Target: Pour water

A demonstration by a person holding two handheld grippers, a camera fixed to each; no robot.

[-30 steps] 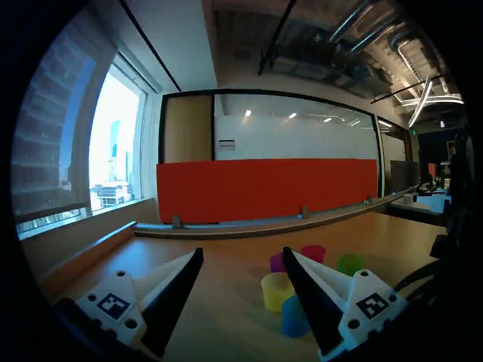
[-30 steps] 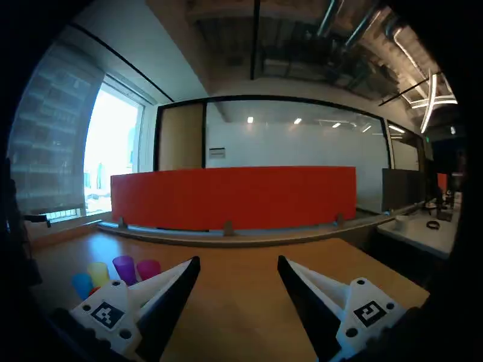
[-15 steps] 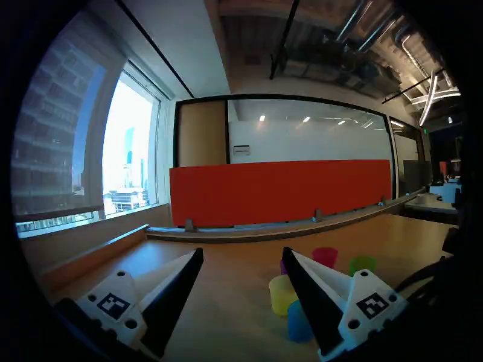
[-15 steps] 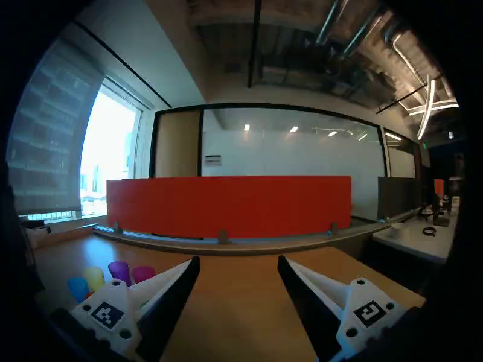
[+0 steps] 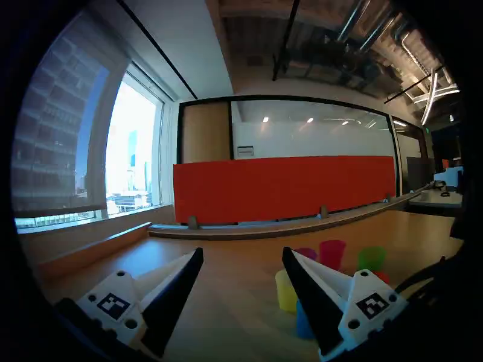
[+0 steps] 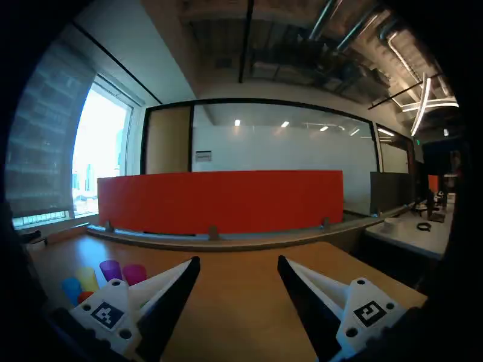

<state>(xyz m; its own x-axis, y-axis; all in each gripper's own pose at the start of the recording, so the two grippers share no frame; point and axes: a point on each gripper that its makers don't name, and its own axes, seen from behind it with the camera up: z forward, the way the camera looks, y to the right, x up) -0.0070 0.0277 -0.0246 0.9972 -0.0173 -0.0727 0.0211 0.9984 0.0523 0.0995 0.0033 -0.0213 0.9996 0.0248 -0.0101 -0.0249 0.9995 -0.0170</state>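
Two handheld claws are hovering low over a light wooden desk (image 5: 241, 326) in an open-plan office. The left claw (image 5: 241, 250) is standing wide open, its two white, black-faced fingers (image 5: 172, 289) spread apart and gripping nothing.

In the left gripper view, a cluster of small plastic cups is standing upright on the desk at about 4 o'clock, partly hidden behind that claw's right-hand finger. A translucent yellow plastic cup (image 5: 284, 291) is sitting nearest the gap. A blue plastic cup (image 5: 302, 321) is peeking out just below it at 5 o'clock. A magenta plastic cup (image 5: 332, 253) and a green plastic cup (image 5: 370, 257) are standing farther back towards 3 o'clock.

The right claw (image 6: 238, 259) is likewise gaping, with only bare desk showing between its fingers. In the right gripper view, the cups are sitting at 8 o'clock, just beside its left-hand finger. There the blue plastic cup (image 6: 70, 288), the translucent yellow plastic cup (image 6: 87, 279), a purple plastic cup (image 6: 110, 269) and the magenta plastic cup (image 6: 134, 273) are lining up close together.

Whether any cup is holding water cannot be told. A long orange-red partition panel (image 5: 284, 188) is running along the desk's far edge at 12 o'clock, and a tall bright window (image 5: 130, 163) is glowing at 9 o'clock.
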